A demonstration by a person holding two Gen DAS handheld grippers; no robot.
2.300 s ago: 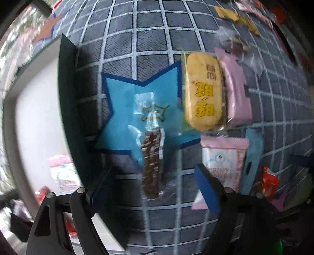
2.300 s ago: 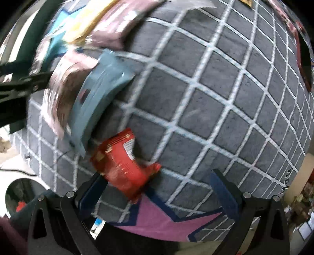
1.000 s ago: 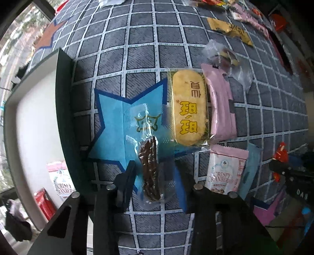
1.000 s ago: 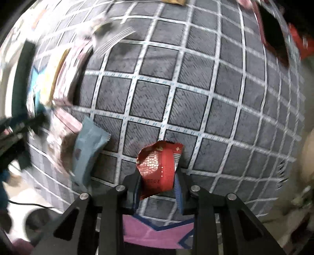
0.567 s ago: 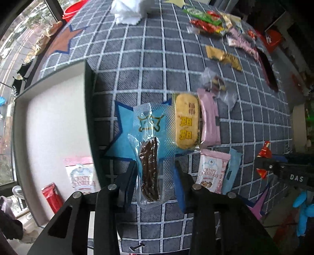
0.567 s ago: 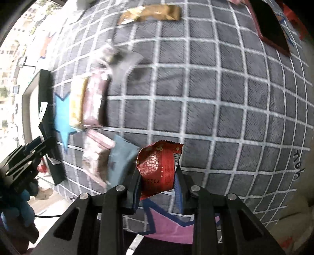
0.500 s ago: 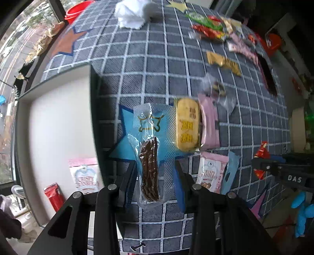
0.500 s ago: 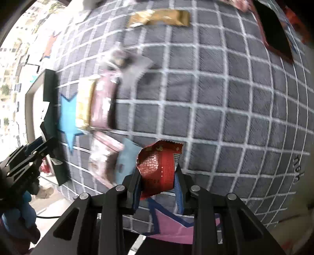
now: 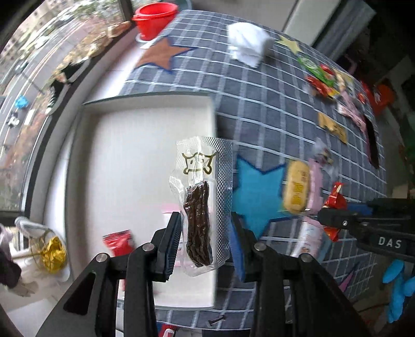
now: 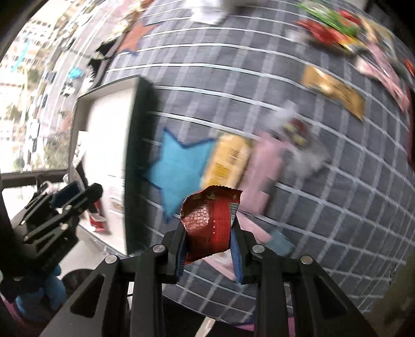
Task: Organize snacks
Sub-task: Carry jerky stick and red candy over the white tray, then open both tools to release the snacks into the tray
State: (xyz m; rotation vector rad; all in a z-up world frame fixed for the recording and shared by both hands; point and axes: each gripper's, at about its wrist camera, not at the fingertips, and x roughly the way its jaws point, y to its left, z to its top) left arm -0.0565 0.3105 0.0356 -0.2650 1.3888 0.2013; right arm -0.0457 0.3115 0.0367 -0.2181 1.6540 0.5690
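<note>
My left gripper [image 9: 205, 241] is shut on a clear packet of dark jerky [image 9: 201, 204], which hangs in the air over the right wall of a white box [image 9: 129, 145]. A red packet [image 9: 118, 239] and a pink one lie inside the box. My right gripper [image 10: 208, 247] is shut on a crumpled red snack packet [image 10: 210, 220], held high over the grey checked cloth [image 10: 233, 85] beside the blue star [image 10: 179, 166]. The right gripper [image 9: 334, 210] with its red packet shows at the right of the left wrist view; the left gripper [image 10: 70, 194] shows at the left of the right wrist view.
A yellow packet [image 9: 295, 189] and a pink packet [image 9: 315, 184] lie right of the blue star [image 9: 256, 191]. More snacks line the far right edge [image 9: 332, 127]. A red bowl [image 9: 153, 19] and white paper [image 9: 247, 44] sit at the far end.
Both grippers have risen with their packets. The left one has carried the jerky from over the blue star to over the box's right wall; the right one has moved toward the star.
</note>
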